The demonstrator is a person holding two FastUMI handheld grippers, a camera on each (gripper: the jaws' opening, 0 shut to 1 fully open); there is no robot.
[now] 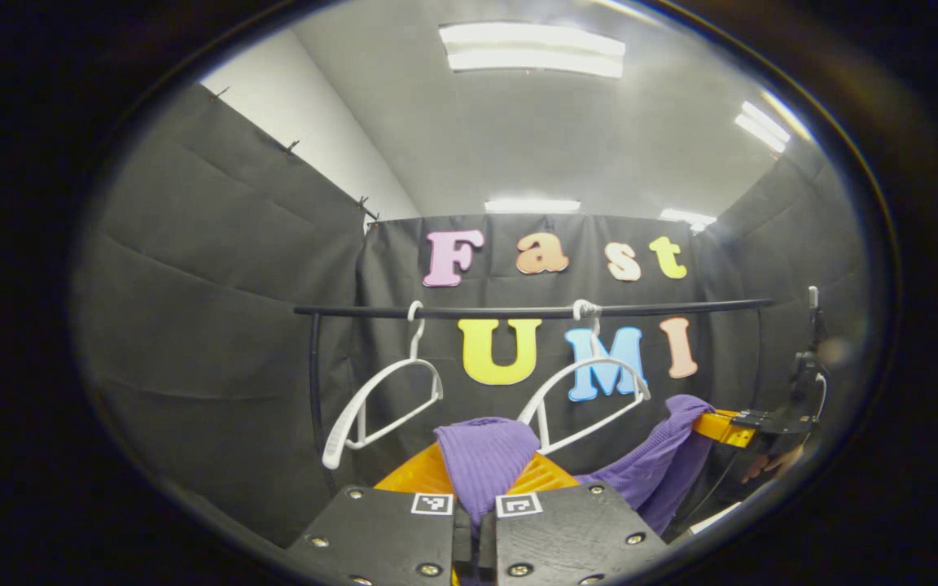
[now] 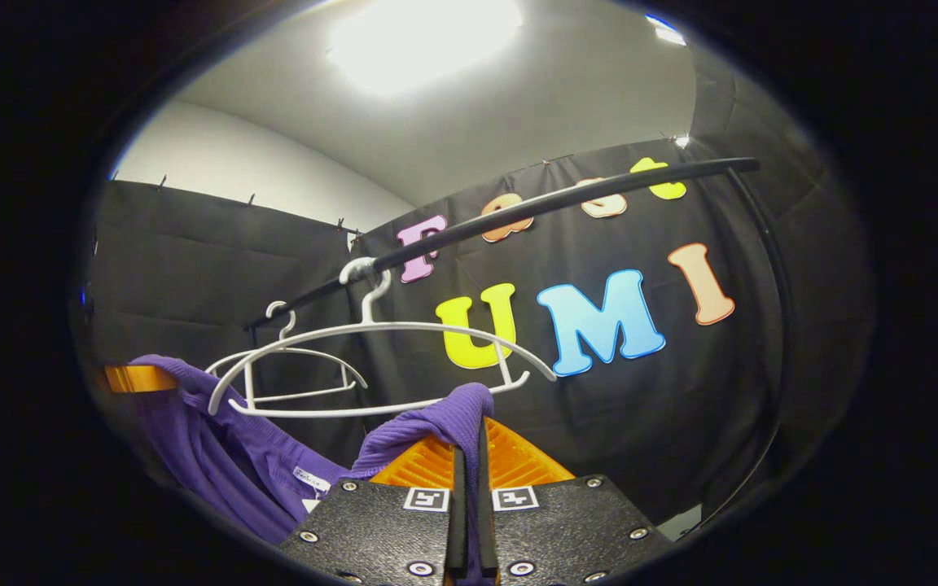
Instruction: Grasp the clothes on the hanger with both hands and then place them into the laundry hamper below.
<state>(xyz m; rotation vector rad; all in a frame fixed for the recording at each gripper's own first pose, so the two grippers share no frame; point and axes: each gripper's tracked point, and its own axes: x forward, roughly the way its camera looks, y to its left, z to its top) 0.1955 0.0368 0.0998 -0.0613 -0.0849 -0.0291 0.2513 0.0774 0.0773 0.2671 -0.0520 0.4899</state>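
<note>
Gripping a fold of the purple ribbed knit garment [image 1: 485,464], my left gripper [image 1: 475,521] has its two fingers drawn nearly together with the cloth bunched up between them and spilling over their tips. In the left gripper view, going from the left: a plain white plastic hanger [image 1: 383,399] hangs bare and tilted from the thin black metal rail [image 1: 518,311], then a second white plastic hanger [image 1: 591,391] of the same curved shape hangs further along, also bare. To its right the garment drapes down in a soft sagging band from my right gripper [image 1: 721,427], seen far off with a hand [image 1: 770,464] behind it.

In the right gripper view, my left gripper [image 2: 139,378] shows at the far left edge with the purple knit [image 2: 225,456] hanging off it in fine vertical ribs; a small white label is sewn inside. Next come the two hangers, the farther one [image 2: 290,366] small, the nearer one [image 2: 379,334] broad and arched, both hooked on the rail [image 2: 518,213]. My right gripper [image 2: 469,496] pinches another ridge of the same cloth, fingers close together, fabric rising just above the tips. The garment is off both hangers, strung between my two grippers below the rail.

Count: two hangers, one rail, one garment.
</note>
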